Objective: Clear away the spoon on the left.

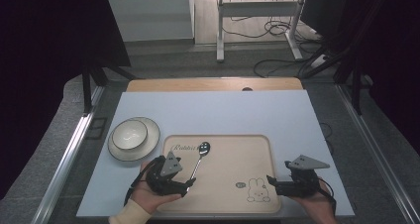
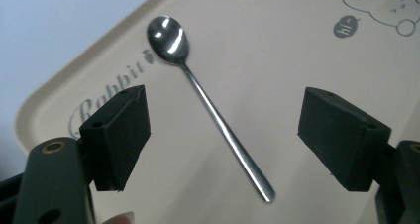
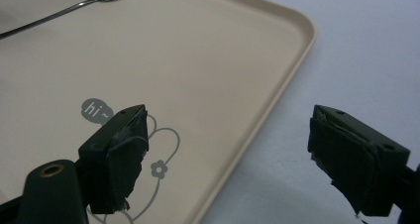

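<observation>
From the high view, a metal spoon (image 1: 198, 158) lies flat on a beige tray (image 1: 223, 194) printed with a rabbit, its bowl toward the far edge and its handle running back toward the left tongs (image 1: 187, 184), which sit at the tray's near left corner in a person's hand. The right tongs (image 1: 270, 180) rest at the tray's near right edge. A white bowl (image 1: 129, 134) sits on a plate (image 1: 150, 146) on the pale surface (image 1: 213, 112), just left of the tray.

In the left gripper view, the left tongs (image 2: 224, 135) stand wide apart with the spoon (image 2: 208, 102) lying between them on the tray (image 2: 297, 50), untouched by either pad.

In the right gripper view, the right tongs (image 3: 245, 154) are apart and hold nothing, straddling the tray's (image 3: 208, 60) rim, with the spoon (image 3: 64, 8) well off at the top left.
</observation>
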